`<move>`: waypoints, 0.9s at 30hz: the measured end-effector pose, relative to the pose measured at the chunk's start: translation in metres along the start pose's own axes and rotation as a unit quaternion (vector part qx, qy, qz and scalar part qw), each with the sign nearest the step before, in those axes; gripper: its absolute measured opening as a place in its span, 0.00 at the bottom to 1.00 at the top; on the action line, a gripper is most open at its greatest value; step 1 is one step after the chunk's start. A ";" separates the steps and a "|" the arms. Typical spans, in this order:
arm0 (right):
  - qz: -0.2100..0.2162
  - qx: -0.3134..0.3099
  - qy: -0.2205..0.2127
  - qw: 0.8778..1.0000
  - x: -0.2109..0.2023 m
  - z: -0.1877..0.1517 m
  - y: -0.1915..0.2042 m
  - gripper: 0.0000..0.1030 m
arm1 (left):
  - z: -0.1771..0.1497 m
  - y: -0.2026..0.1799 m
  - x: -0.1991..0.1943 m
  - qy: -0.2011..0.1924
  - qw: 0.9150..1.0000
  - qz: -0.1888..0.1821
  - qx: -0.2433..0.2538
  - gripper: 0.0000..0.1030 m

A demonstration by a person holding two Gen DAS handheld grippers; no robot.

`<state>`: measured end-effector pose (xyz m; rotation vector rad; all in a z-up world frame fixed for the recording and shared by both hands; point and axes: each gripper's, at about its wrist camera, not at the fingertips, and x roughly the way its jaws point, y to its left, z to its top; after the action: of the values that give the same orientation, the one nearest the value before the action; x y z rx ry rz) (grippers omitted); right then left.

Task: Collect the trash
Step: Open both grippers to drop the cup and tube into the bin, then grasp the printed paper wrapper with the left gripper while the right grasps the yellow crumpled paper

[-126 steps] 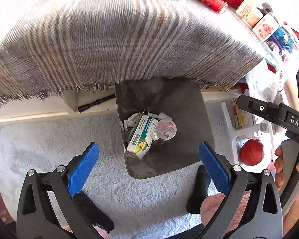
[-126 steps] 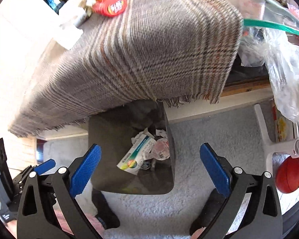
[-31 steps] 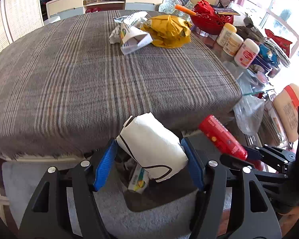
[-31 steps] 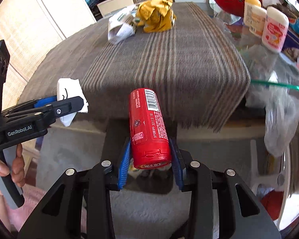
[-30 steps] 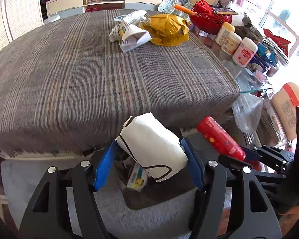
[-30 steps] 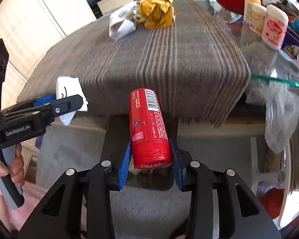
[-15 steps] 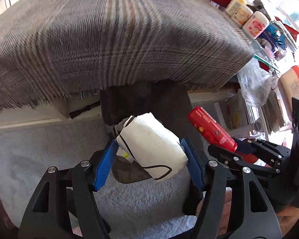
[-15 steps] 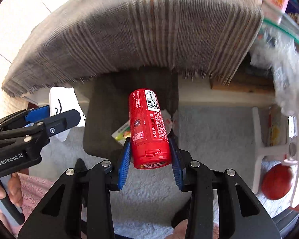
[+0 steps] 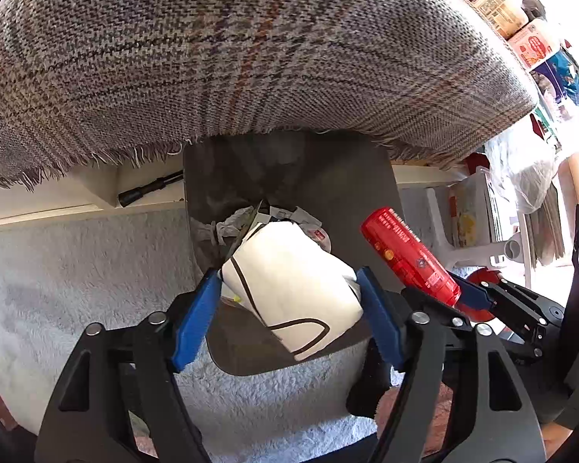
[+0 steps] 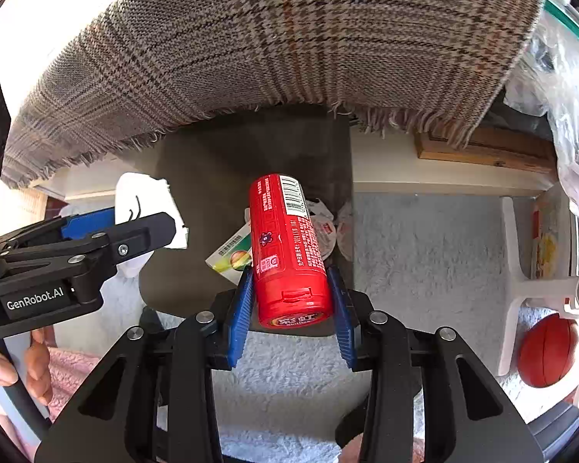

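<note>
My left gripper is shut on a white paper wad with black lines and holds it over the dark bin on the floor. My right gripper is shut on a red cylindrical container and holds it over the same bin. The bin holds a green and white box, a foil lid and crumpled paper. The red container shows at the right in the left wrist view. The paper wad shows at the left in the right wrist view.
A plaid tablecloth overhangs the bin's far side. Pale shaggy carpet covers the floor. A white stand and an orange ball lie to the right. Bottles crowd the table's right end.
Both grippers have tipped down from over the table to above the bin, each still holding its item. The table top has left view.
</note>
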<state>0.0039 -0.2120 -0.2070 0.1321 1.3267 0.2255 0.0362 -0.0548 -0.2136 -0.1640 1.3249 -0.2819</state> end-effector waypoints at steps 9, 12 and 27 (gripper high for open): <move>-0.015 -0.013 -0.012 1.000 0.001 -0.001 0.006 0.53 | 0.003 0.009 -0.016 -0.020 1.000 0.005 -0.015 0.85; -0.022 -0.014 -0.020 0.999 -0.005 -0.003 0.002 0.68 | 0.002 0.011 -0.025 -0.029 0.999 0.010 -0.017 0.92; 0.011 0.022 -0.084 0.996 -0.068 0.011 -0.017 0.97 | 0.000 0.013 -0.103 -0.092 0.995 0.034 -0.001 0.92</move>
<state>0.0010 -0.2441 -0.1439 0.1987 1.1626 0.2001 0.0155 -0.0123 -0.1212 -0.1437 1.1452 -0.2028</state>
